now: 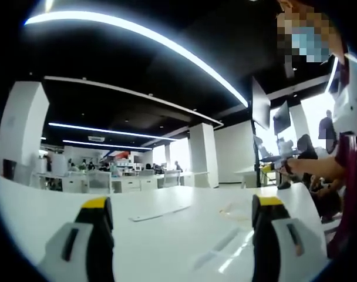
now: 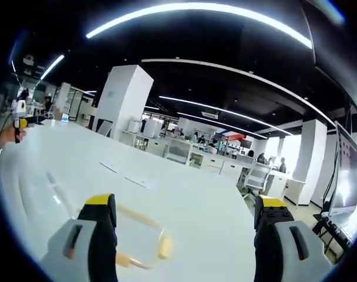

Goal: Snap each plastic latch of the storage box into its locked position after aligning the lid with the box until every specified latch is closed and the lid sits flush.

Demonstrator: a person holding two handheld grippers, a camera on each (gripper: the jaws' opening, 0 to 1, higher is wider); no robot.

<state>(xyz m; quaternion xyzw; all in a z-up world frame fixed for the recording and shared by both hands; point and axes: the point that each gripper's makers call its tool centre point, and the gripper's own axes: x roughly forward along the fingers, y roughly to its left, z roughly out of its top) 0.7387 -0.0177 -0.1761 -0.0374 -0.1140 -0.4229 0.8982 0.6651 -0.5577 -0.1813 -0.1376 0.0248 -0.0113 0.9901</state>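
Right gripper view: tongs agape; lid between.

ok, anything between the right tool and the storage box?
Nothing visible. In the right gripper view the clear storage box with yellowish latches lies on the white table just ahead of the right tool, between its open jaws and nearer the left one. The tabletop around it is bare.
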